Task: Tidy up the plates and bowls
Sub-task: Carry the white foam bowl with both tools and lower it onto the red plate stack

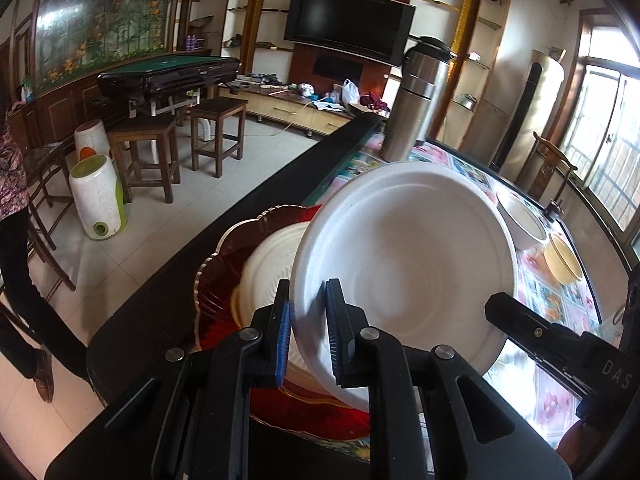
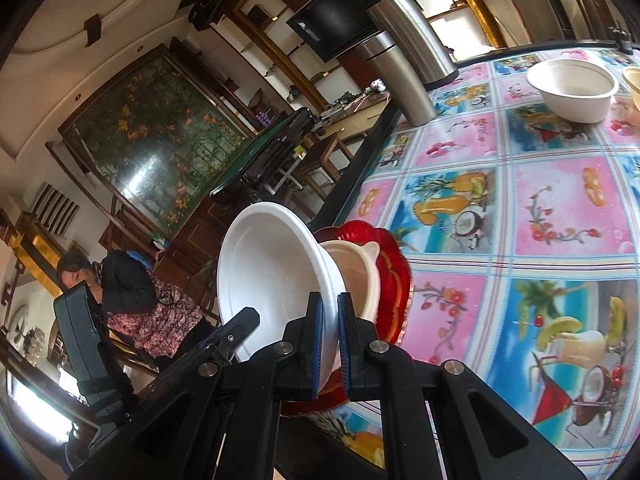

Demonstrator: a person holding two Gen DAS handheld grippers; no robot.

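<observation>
Both tools, left [image 1: 308,320] and right [image 2: 330,336], pinch the white bowl's [image 1: 404,248] rim. Suggest levelling it over the red plate [image 1: 224,276] stack, then releasing both together.

I see a tall silver flask [image 1: 414,100] standing on the worktop [image 2: 520,200], a black TV [image 1: 348,24], and two wooden stools [image 1: 180,140].

Table [image 2: 500,184]: red plate [image 2: 394,264], flask [image 2: 404,48], bowl [image 2: 572,88].

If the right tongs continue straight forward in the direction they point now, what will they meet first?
The right tongs are shut on the rim of the white foam bowl. Straight ahead, probably the cream ribbed plate on the red scalloped glass dish comes first, though depth is uncertain.
</observation>
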